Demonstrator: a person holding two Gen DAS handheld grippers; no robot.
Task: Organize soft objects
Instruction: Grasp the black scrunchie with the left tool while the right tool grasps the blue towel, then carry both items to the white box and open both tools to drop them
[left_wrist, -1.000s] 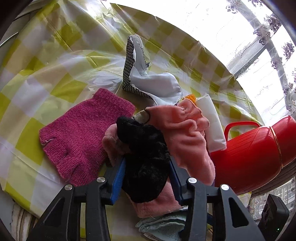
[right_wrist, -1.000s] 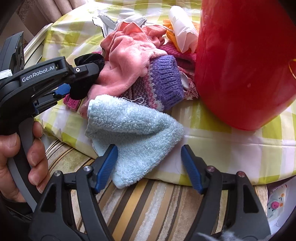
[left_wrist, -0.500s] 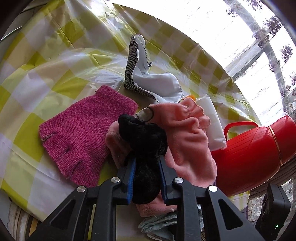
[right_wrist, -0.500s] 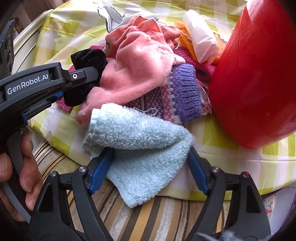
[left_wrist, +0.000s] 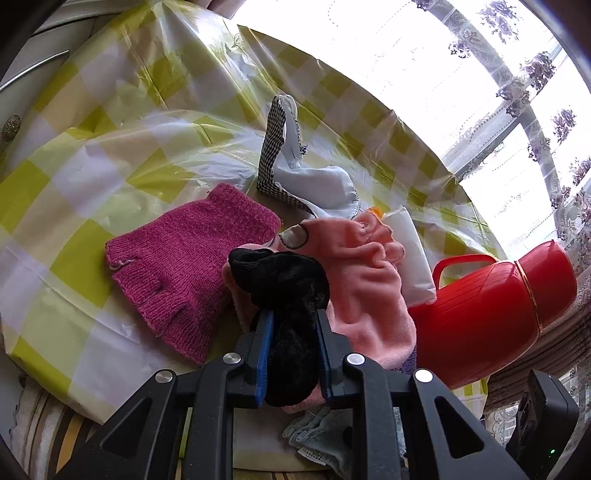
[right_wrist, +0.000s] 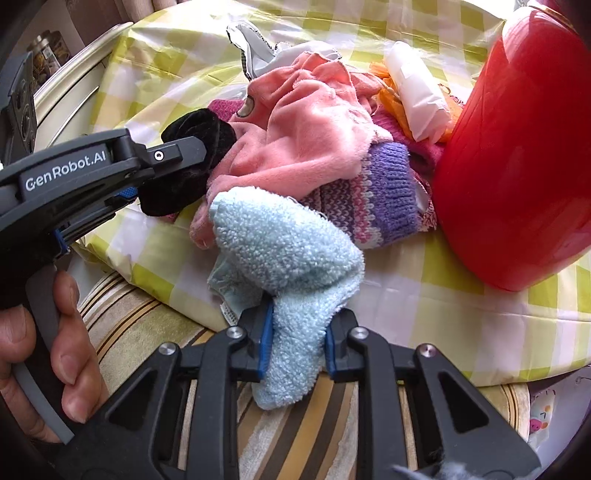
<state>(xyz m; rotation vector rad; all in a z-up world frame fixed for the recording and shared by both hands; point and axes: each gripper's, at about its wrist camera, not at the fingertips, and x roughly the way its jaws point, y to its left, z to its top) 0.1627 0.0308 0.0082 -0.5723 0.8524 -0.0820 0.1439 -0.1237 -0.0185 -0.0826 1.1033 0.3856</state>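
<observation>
My left gripper (left_wrist: 293, 317) is shut on a black fuzzy cloth (left_wrist: 284, 280), which rests against a pink fleece piece (left_wrist: 365, 266) in the pile. From the right wrist view that gripper (right_wrist: 177, 162) comes in from the left, held by a hand (right_wrist: 70, 350). My right gripper (right_wrist: 299, 325) is at the table's near edge. Its jaws are closing and their blue pads press on the hanging end of a light blue towel (right_wrist: 280, 243). A magenta knit glove (left_wrist: 188, 266) lies flat to the left of the pile. A purple striped knit (right_wrist: 384, 192) lies under the fleece.
A red plastic jug (right_wrist: 517, 147) stands right of the pile, close to it. A white and checked cloth (left_wrist: 306, 181) and a white wrapped roll (left_wrist: 410, 251) lie behind. The yellow checked tablecloth (left_wrist: 110, 155) is bare at the far left. Striped fabric (right_wrist: 147, 321) lies below the table edge.
The left jaws closed on the black cloth and drew it back a little. The right gripper moved in over the blue towel's end, and its jaws went from wide open to pinching it.
</observation>
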